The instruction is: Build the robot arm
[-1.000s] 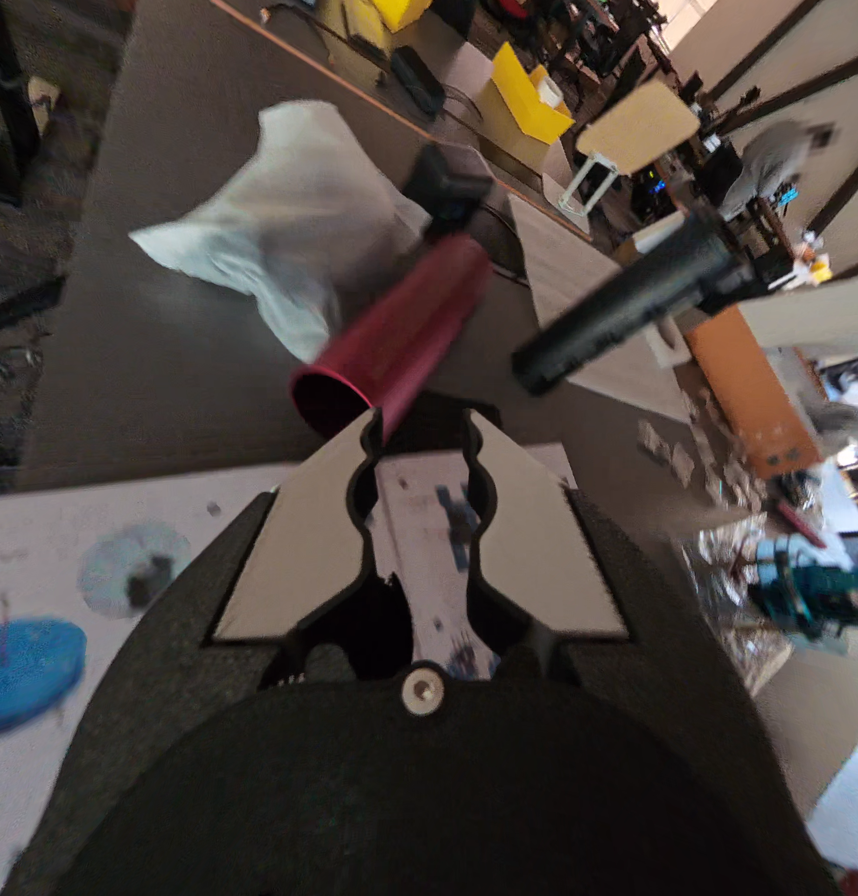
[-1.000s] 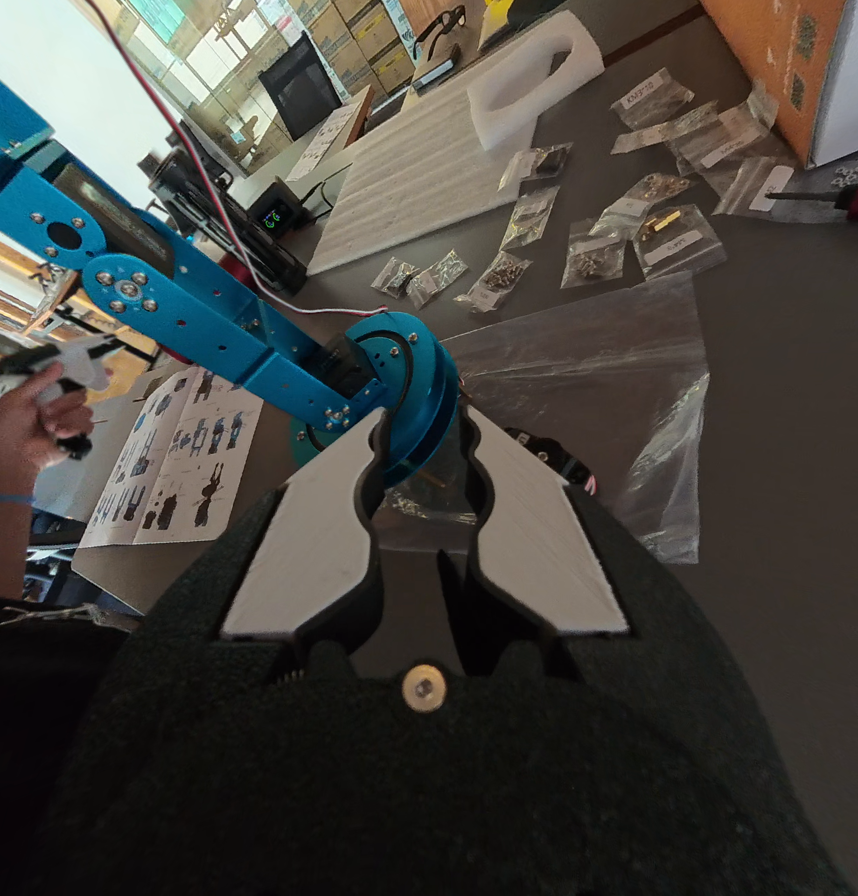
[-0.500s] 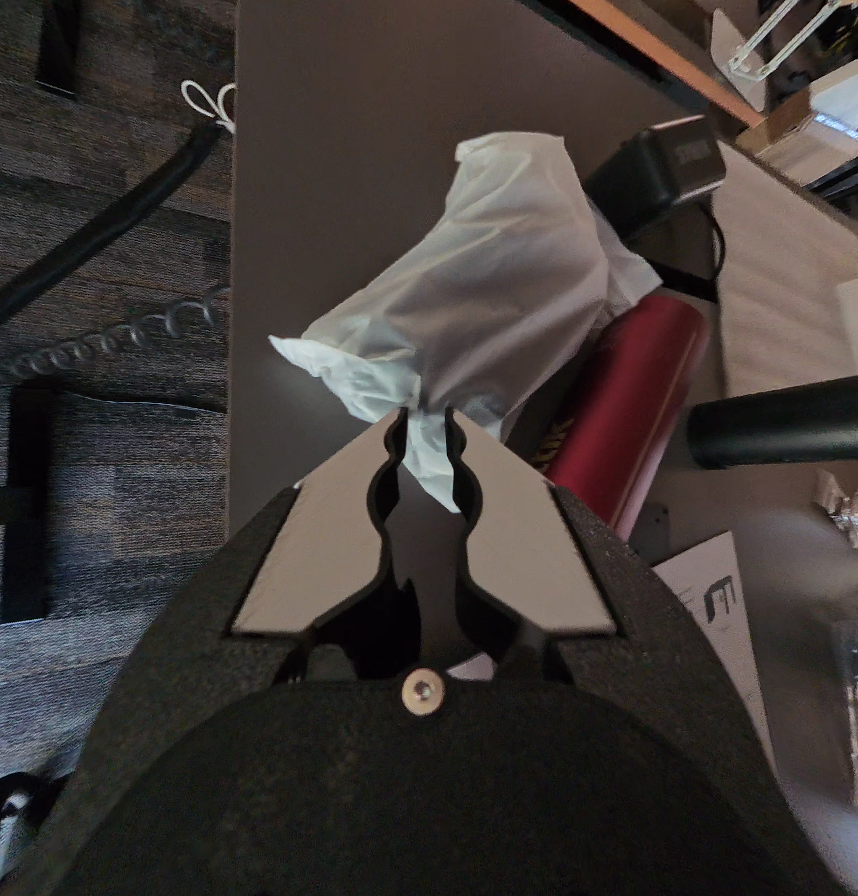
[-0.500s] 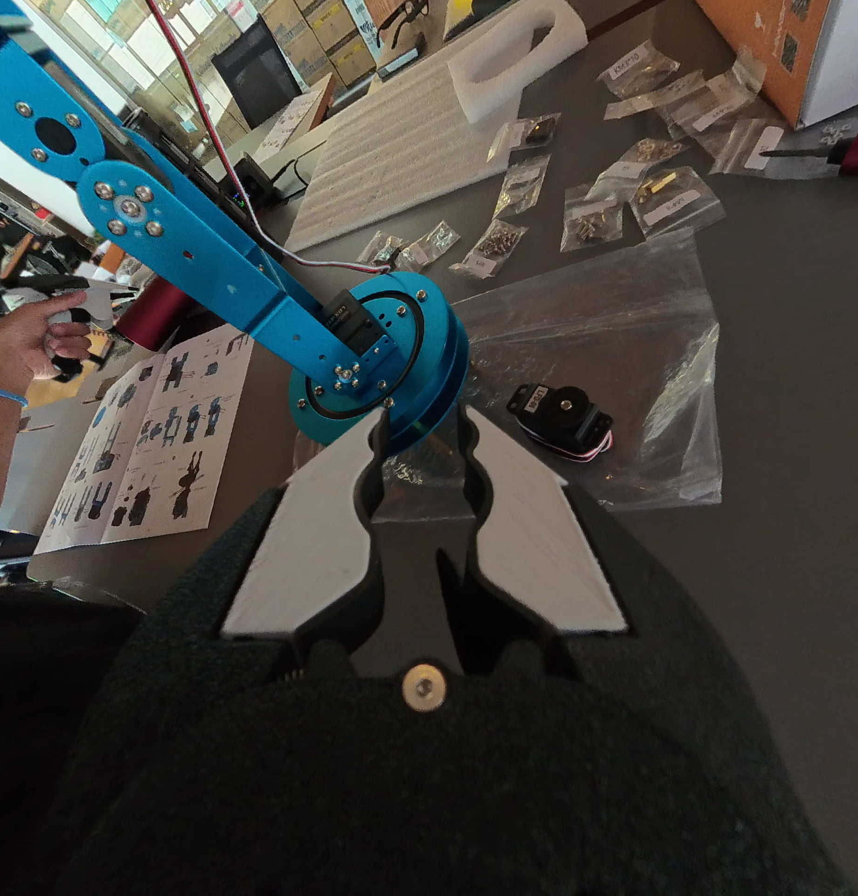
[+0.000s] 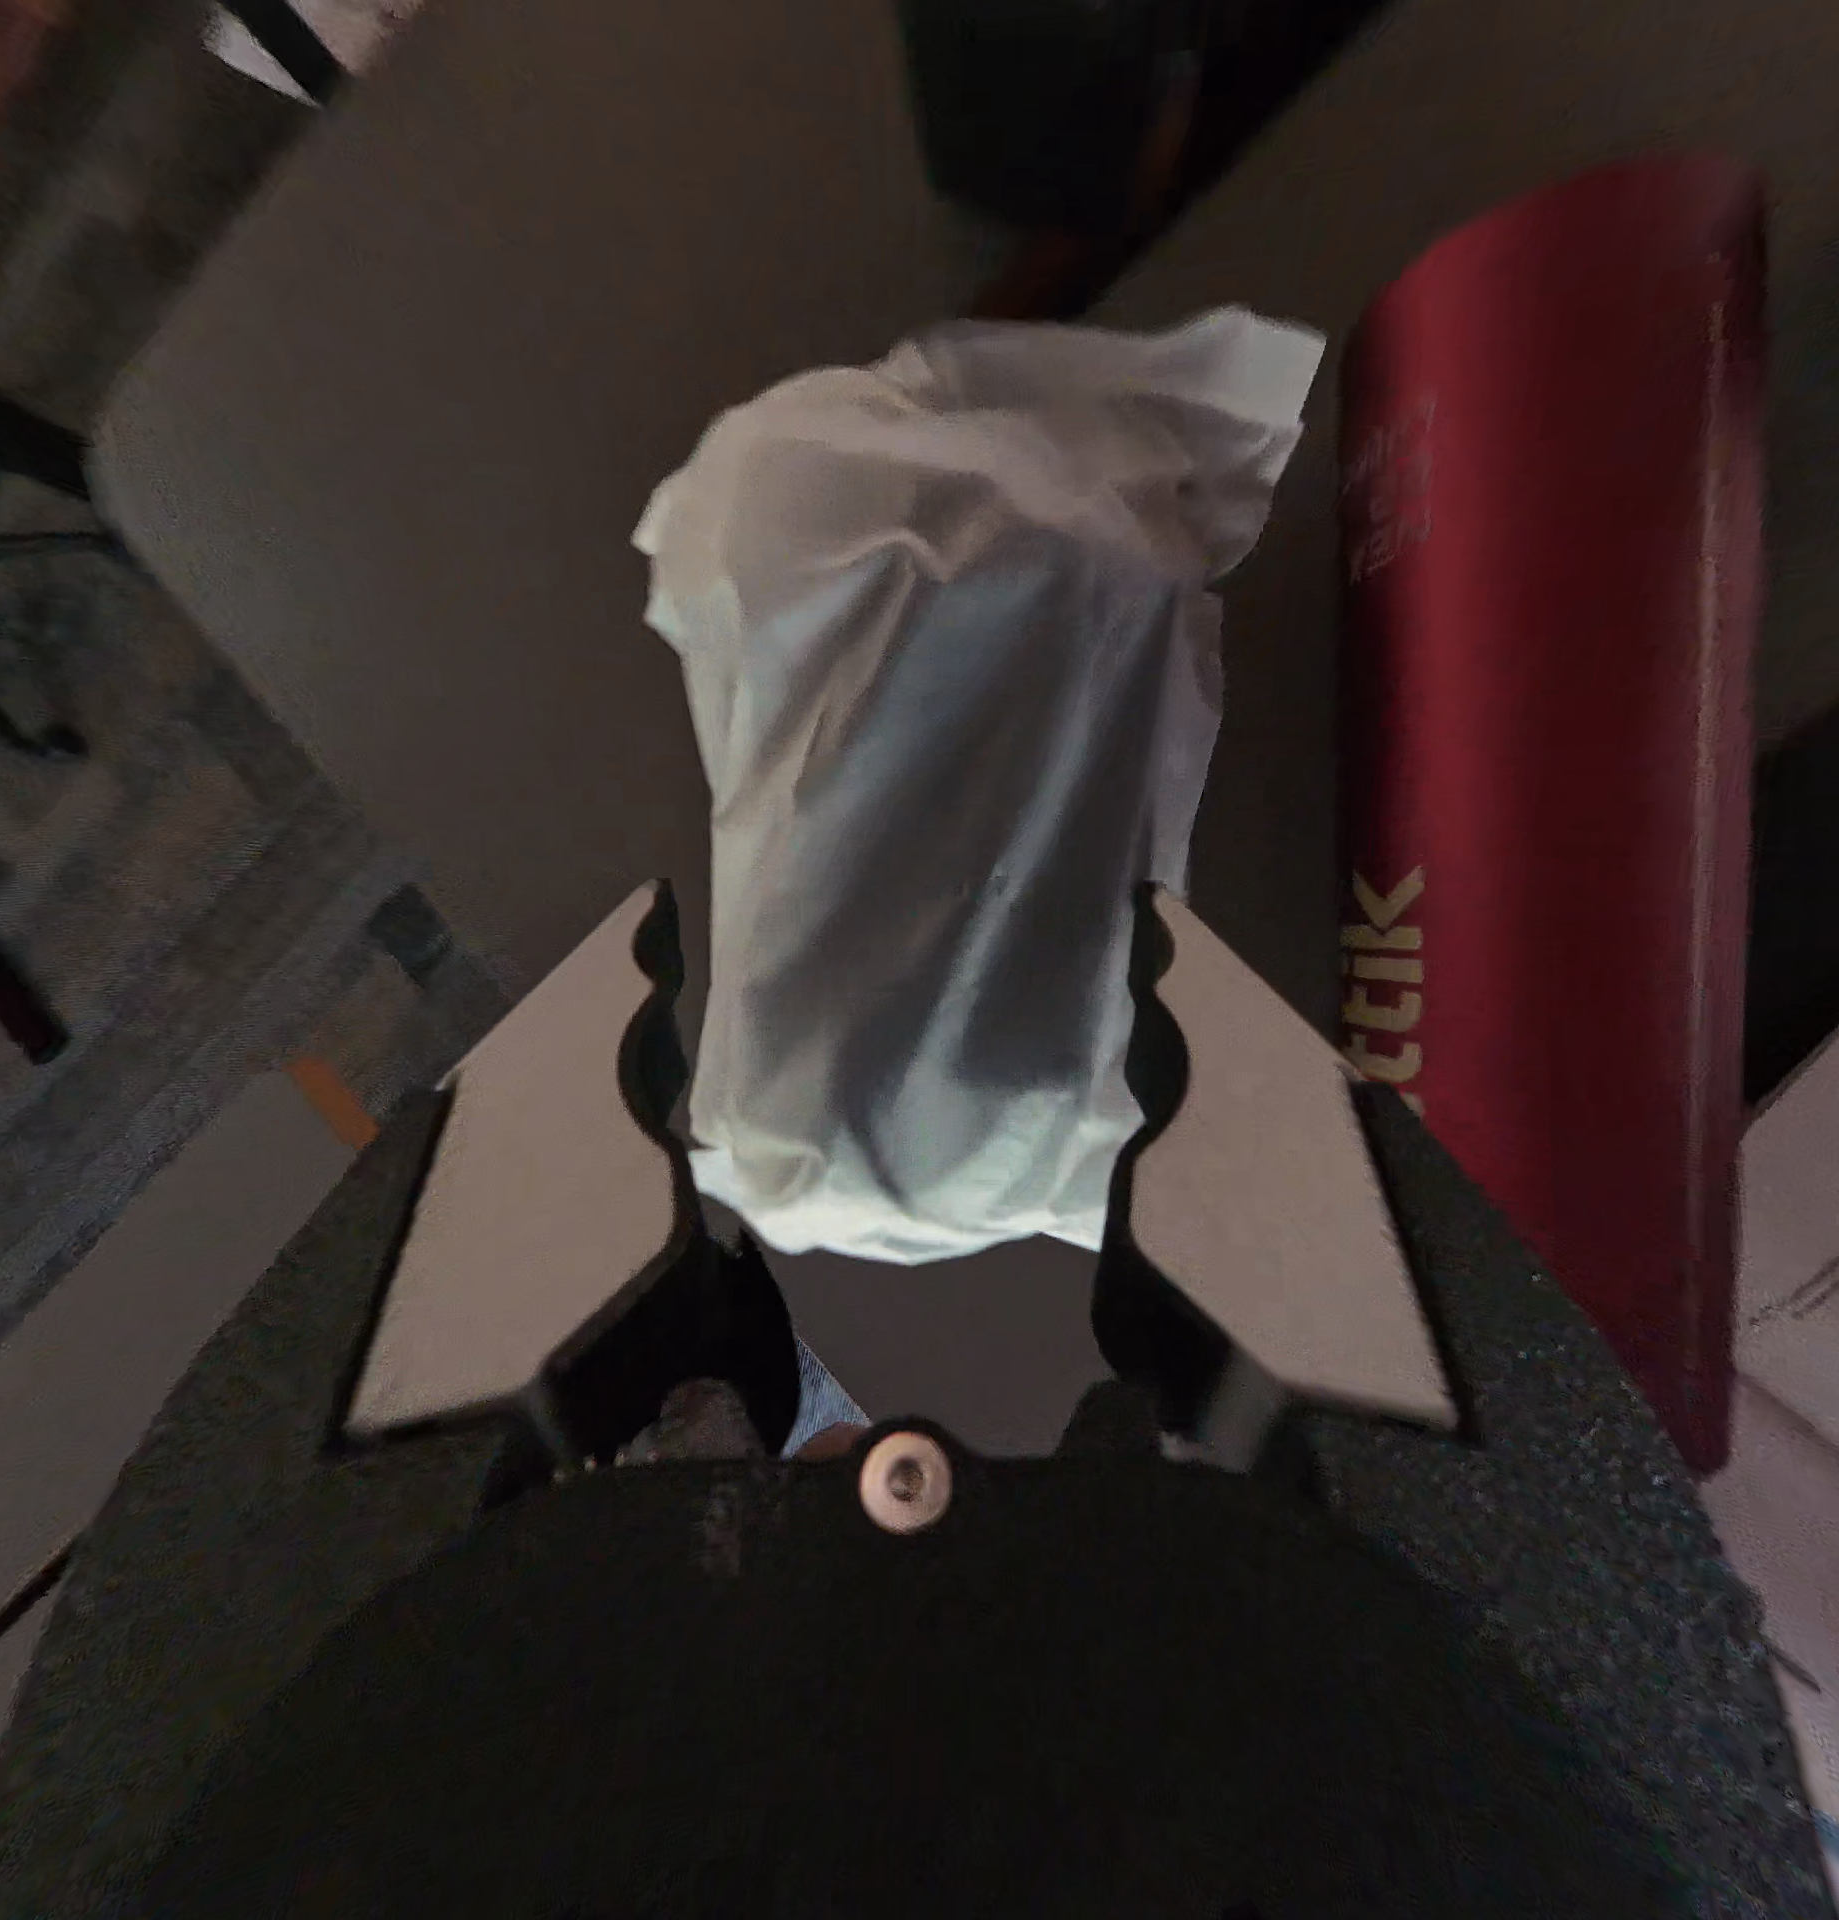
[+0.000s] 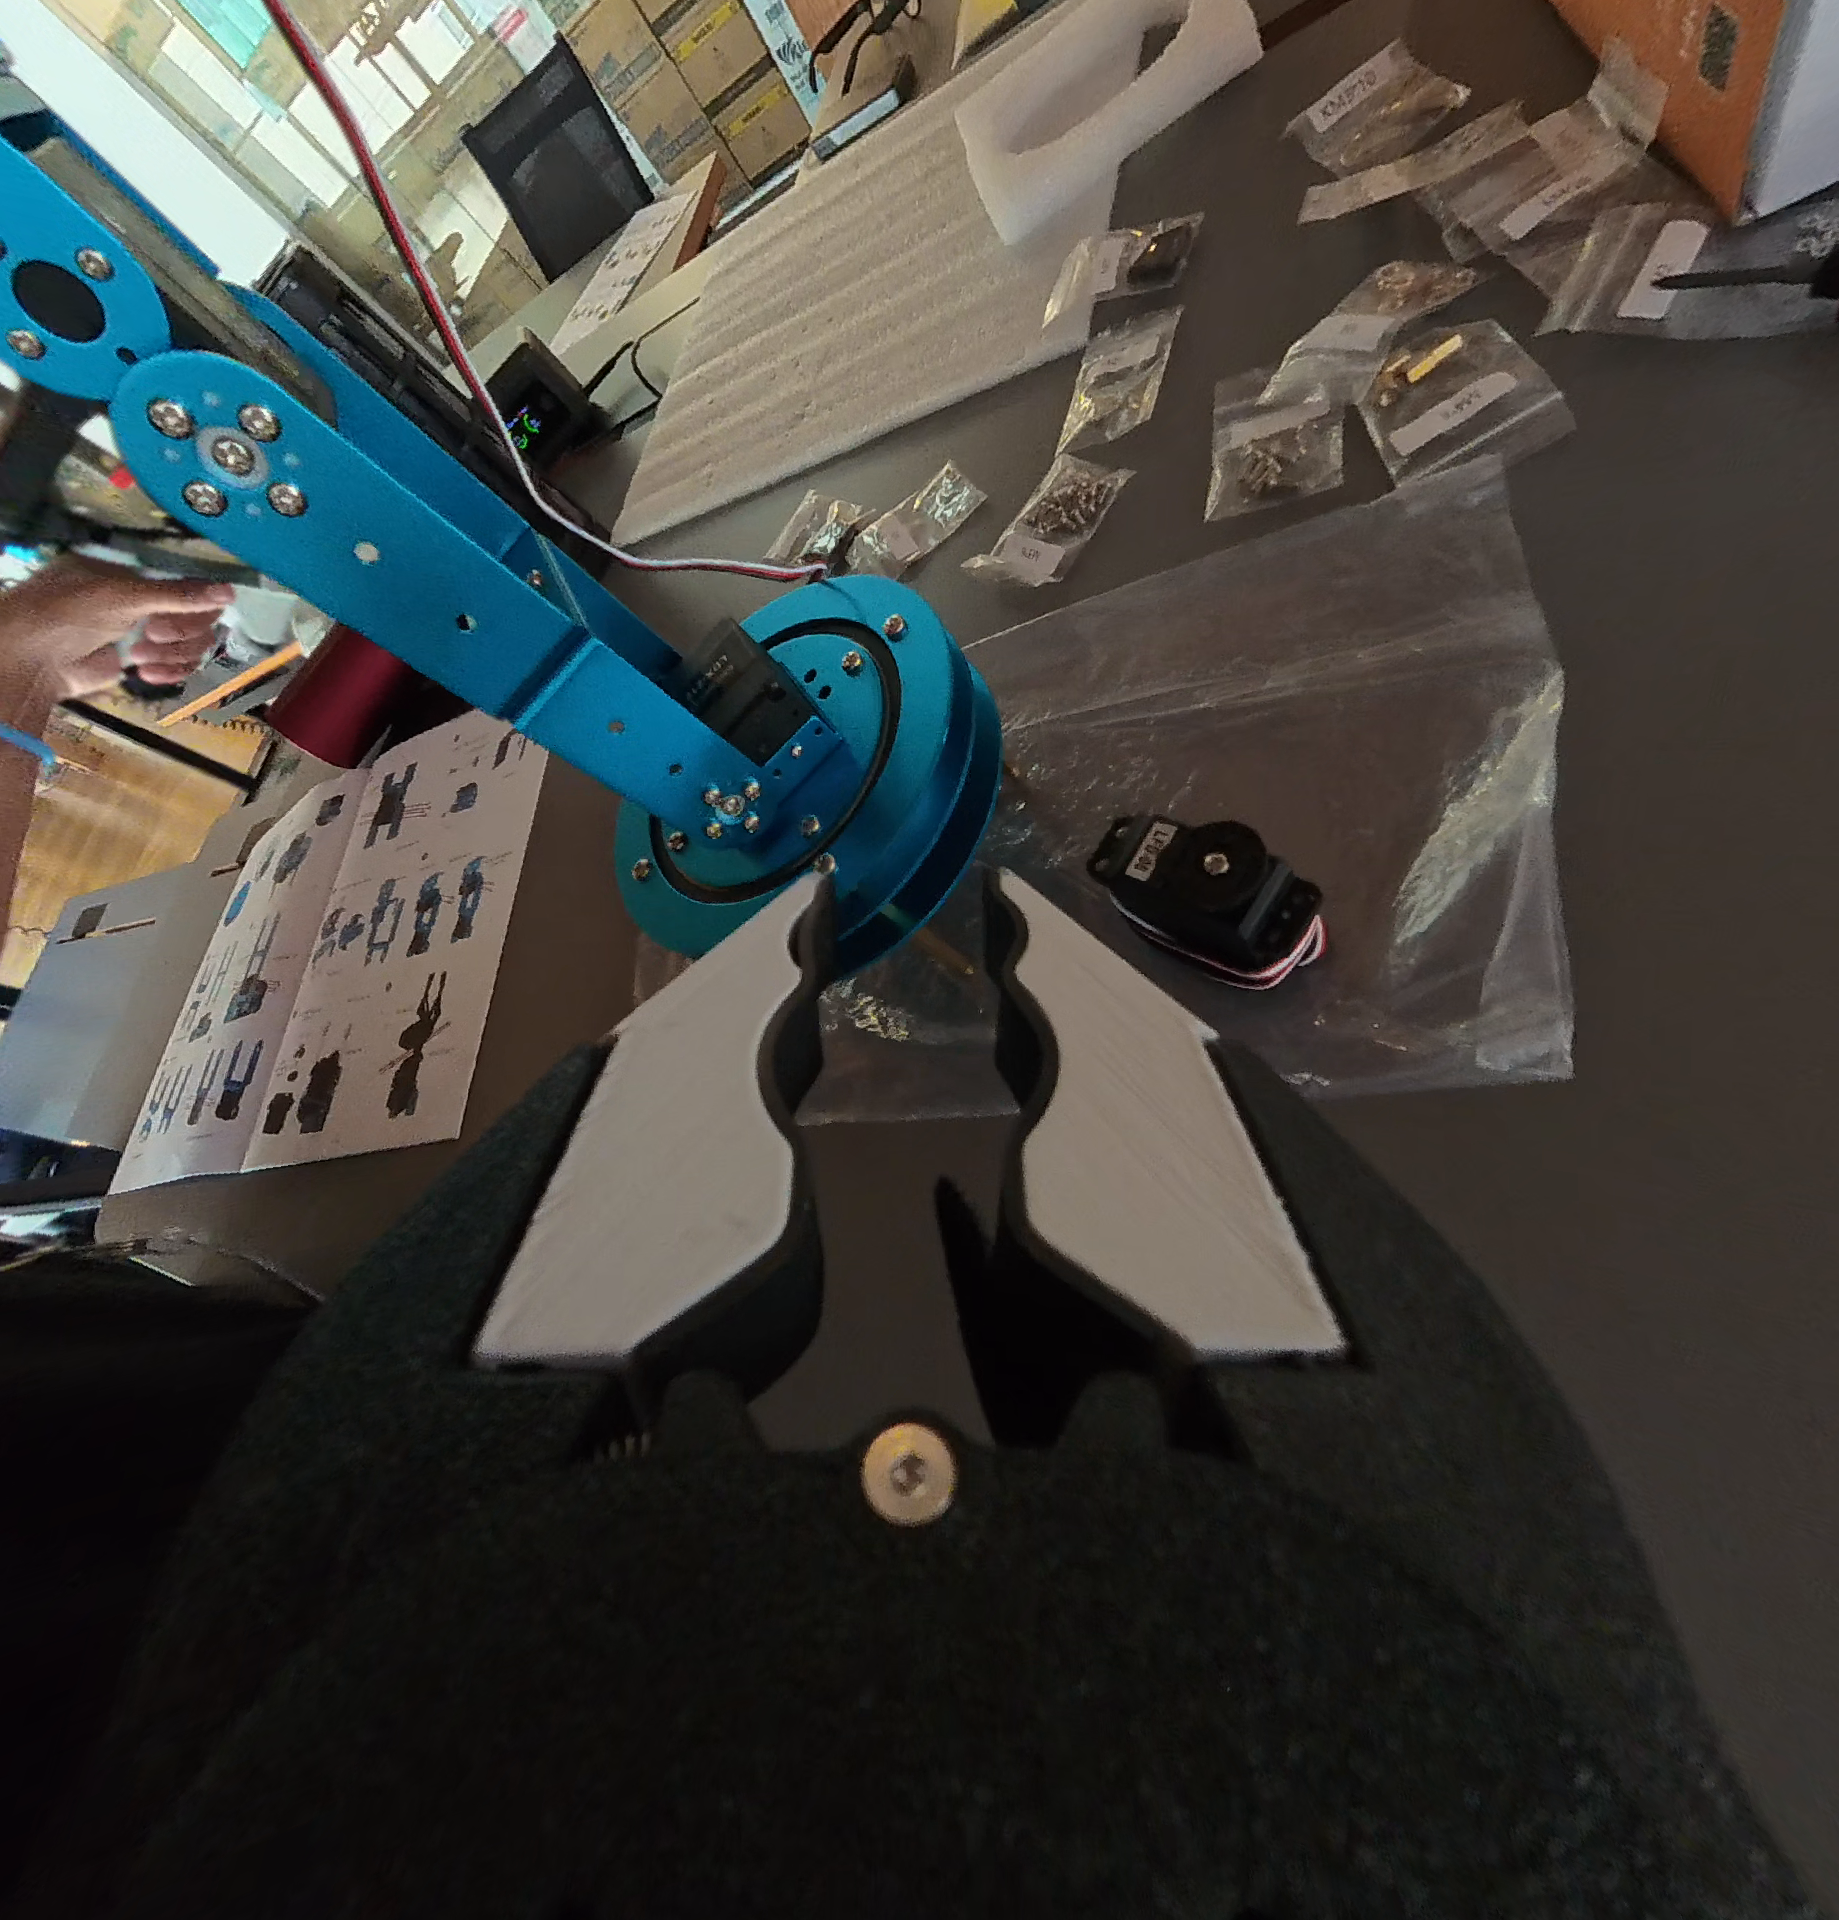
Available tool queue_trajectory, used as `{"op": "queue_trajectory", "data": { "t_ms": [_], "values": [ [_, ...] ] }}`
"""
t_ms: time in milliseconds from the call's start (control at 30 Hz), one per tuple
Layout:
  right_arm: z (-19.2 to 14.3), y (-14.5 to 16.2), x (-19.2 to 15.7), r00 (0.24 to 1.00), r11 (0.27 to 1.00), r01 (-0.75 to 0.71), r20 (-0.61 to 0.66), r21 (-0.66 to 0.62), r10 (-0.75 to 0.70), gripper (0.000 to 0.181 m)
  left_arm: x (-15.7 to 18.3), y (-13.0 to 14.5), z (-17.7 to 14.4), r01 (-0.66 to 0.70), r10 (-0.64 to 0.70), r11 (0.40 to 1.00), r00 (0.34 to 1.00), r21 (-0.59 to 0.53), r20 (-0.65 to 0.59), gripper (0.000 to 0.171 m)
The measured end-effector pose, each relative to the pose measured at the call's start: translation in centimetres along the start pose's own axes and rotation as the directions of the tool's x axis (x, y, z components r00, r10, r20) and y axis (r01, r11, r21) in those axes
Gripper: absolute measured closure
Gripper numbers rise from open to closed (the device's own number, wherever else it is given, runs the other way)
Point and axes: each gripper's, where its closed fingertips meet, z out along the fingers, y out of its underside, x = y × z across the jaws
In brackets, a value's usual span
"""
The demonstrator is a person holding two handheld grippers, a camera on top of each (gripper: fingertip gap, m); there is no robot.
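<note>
My left gripper (image 5: 904, 914) stands wide apart around a white bag (image 5: 956, 790), which lies on the dark table (image 5: 406, 436) with something dark inside. The near end of the bag is between my fingers (image 5: 541, 1174), but the picture is blurred and I cannot tell if the pads touch it. I judge that the bag is not gripped yet: the fingers are apart as wide as the bag, and it is not squeezed. Just to the right of the bag lies a red tube (image 5: 1549, 790), almost along it. It is close to my right finger, so in my opinion it can get in the way when I close. Right of the tube there is a corner of white paper (image 5: 1819, 1247).

My right gripper (image 6: 899, 894) is narrowly apart and holds nothing. Its tips are just before the round base (image 6: 821, 769) of a blue arm (image 6: 375, 540), and I cannot tell if the left tip touches the rim. Right of the base, a black servo (image 6: 1216, 883) lies on a clear sheet (image 6: 1310, 727). Farther away are small packets (image 6: 1279, 436) of screws and white foam (image 6: 873, 281). On the left lies a printed leaflet (image 6: 343, 935), and beyond it a hand (image 6: 84, 644) shows at the edge.
</note>
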Motion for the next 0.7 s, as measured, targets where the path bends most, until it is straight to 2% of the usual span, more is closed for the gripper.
{"op": "queue_trajectory", "data": {
  "t_ms": [100,200,267,367,433,500,533,600,667,700],
  "values": [
    [0.4,0.2,-0.1,1.0,1.0,0.004,0.003,-0.006,-0.004,0.153,0.7,1.3,2.6,-0.075,0.062,0.989,0.993,-0.126,-0.1,0.086],
    [0.5,0.5,-0.1,1.0,1.0,-0.006,0.005,-0.001,0.006,0.153,1.1,1.3,3.6,-0.118,0.1,0.983,0.986,-0.141,-0.132,0.1],
    [0.5,0.7,0.1,1.0,1.0,-0.015,0.002,0.002,0.015,0.153,0.8,0.6,2.9,-0.149,0.136,0.983,0.983,-0.103,-0.126,0.115],
    [0.4,0.7,0.3,0.999,0.999,-0.041,0.008,0.019,0.041,0.153,1.1,-0.4,1.5,0.004,-0.007,1.0,0.96,-0.012,-0.281,0.124],
    [0.4,0.5,0.3,0.998,0.998,-0.059,0.022,0.028,0.058,0.153,1.4,-1.2,0.5,0.202,-0.164,0.979,0.88,0.039,-0.445,0.127],
    [0.4,0.3,0.3,0.997,0.997,-0.067,0.03,0.036,0.066,0.153,1.5,-2.6,-1.1,0.423,-0.277,0.902,0.723,0.089,-0.633,0.129],
    [0.5,0.1,0.3,0.997,0.997,-0.068,0.031,0.04,0.066,0.153,1.5,-3.4,-2.2,0.514,-0.281,0.849,0.636,0.124,-0.718,0.129],
    [0.6,-0.1,0.2,0.997,0.996,-0.071,0.037,0.045,0.07,0.153,1.2,-5.2,-5.7,0.663,-0.166,0.707,0.494,0.246,-0.853,0.129],
    [0.9,-0.2,-0.1,0.996,0.996,-0.076,0.043,0.043,0.074,0.153,0.7,-6.3,-10.1,0.793,0.009,0.536,0.337,0.289,-0.941,0.129],
    [1.0,-0.2,-0.2,0.996,0.996,-0.075,0.047,0.041,0.073,0.153,0.6,-6.5,-12.1,0.828,0.105,0.468,0.294,0.308,-0.95,0.129]
  ]
}}
